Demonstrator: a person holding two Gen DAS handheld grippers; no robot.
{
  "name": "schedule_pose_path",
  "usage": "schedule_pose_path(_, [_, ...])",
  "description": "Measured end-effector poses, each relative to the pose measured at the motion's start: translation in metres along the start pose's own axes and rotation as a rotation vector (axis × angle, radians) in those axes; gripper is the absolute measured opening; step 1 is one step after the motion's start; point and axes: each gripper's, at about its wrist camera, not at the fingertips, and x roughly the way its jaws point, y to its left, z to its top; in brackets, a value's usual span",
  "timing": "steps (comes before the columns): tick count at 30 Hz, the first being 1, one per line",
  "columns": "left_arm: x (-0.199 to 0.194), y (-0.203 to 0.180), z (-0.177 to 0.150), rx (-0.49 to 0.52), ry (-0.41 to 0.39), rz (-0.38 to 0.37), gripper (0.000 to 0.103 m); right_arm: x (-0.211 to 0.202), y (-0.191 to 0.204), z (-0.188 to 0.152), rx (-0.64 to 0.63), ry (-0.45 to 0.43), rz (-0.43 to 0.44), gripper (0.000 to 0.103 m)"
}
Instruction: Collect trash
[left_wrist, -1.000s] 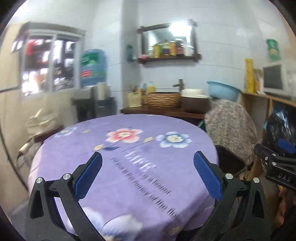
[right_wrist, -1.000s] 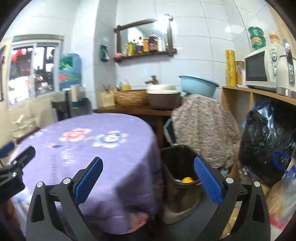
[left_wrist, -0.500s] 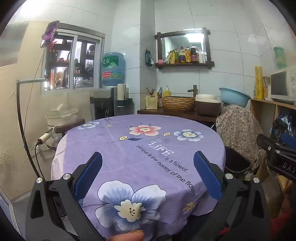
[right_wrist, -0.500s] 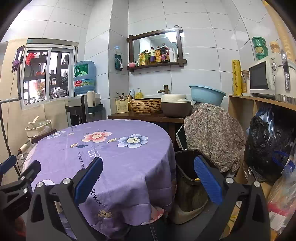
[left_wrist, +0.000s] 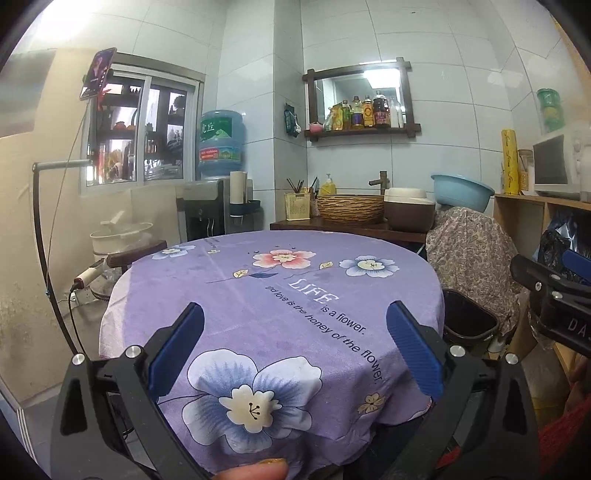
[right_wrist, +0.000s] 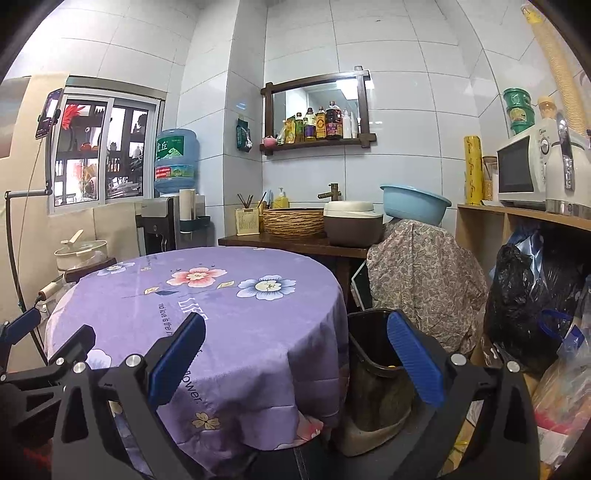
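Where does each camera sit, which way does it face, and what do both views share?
Left wrist: on the left gripper, facing across the purple table to the back wall; its open jaws, a fingertip and the right gripper show.
Right wrist: on the right gripper, facing the table's right edge and the bin; its open jaws and the left gripper show.
Shared: table, bin, mirror shelf, blue basin.
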Motion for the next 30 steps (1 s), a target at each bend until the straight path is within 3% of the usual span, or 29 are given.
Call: schedule_pose_path(30, [-0.0008,0.002,-0.0001,-0.01,-0.006,-0.027,0.097,-0.0045,0.0055,0.004,-0.023,-0.009,-0.017,0.098])
